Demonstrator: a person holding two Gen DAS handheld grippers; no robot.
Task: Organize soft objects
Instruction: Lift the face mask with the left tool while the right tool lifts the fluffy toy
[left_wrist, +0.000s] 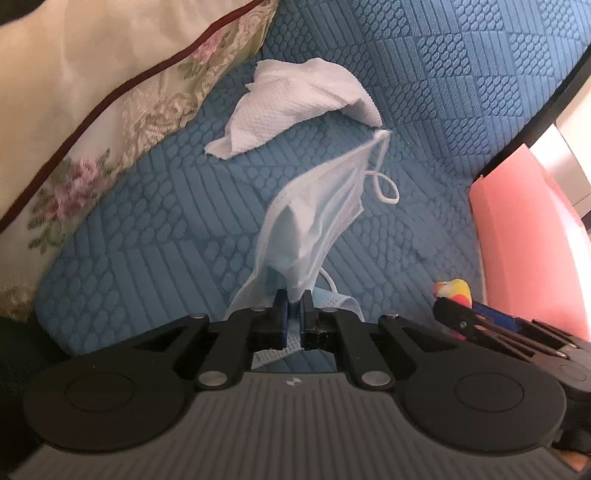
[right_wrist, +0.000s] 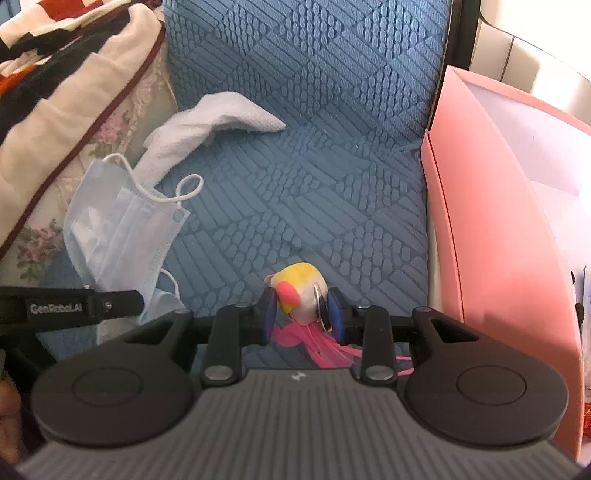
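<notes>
Left wrist view looks forward along its fingers, close and low over the blue quilted cushion (left_wrist: 461, 92), facing its back. Right wrist view does likewise, with the pink box (right_wrist: 491, 229) at frame right. Both share the face mask (left_wrist: 317, 206) (right_wrist: 122, 229), white tissue (left_wrist: 295, 107) (right_wrist: 210, 122) and floral pillow (left_wrist: 92, 122) (right_wrist: 74, 122).

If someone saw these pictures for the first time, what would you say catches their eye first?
Probably the pale blue face mask, pinched at one end in the left gripper and draped over the blue quilted cushion. Next, the small yellow, white and pink toy clamped between the jaws of the right gripper, pink strands trailing beneath. A crumpled white paper towel lies beyond the mask, and a pink box stands at the right.
</notes>
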